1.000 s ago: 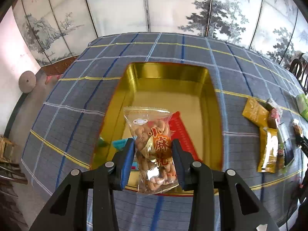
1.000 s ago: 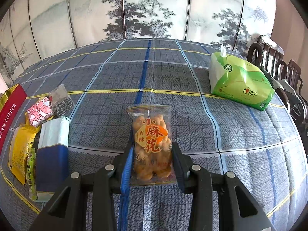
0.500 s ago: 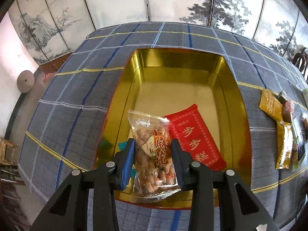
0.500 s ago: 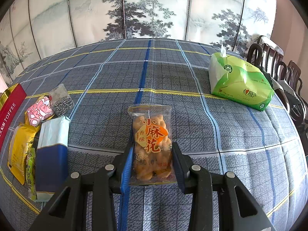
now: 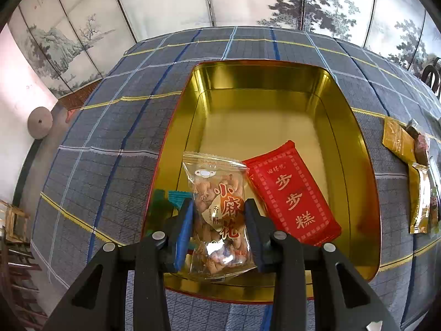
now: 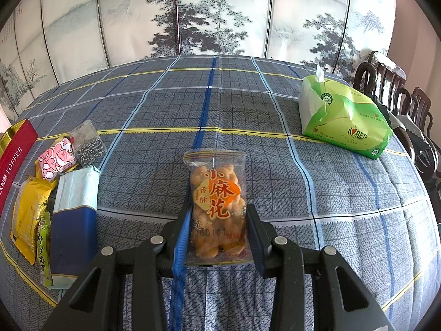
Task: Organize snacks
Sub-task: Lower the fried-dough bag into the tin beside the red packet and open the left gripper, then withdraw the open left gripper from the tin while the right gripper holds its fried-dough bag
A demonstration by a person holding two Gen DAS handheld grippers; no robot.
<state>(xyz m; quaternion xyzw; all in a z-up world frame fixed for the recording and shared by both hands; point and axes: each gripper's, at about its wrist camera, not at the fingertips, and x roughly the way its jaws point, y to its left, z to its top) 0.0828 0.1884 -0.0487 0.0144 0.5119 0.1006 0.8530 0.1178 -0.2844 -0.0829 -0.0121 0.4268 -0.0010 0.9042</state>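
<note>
Currently the left snack bag (image 5: pixel 217 215) is pinched in the left tongs (image 5: pixel 219 231), hanging over the near end of the gold tin (image 5: pixel 358 143), beside the red packet (image 5: pixel 292 193). Lower until it touches the floor, then release, keeping it flat and off the red one. Right tongs (image 6: pixel 219 234) grip a matching second bag (image 6: pixel 216 207) above the table (image 6: pixel 330 193); hold it steady there.
</note>
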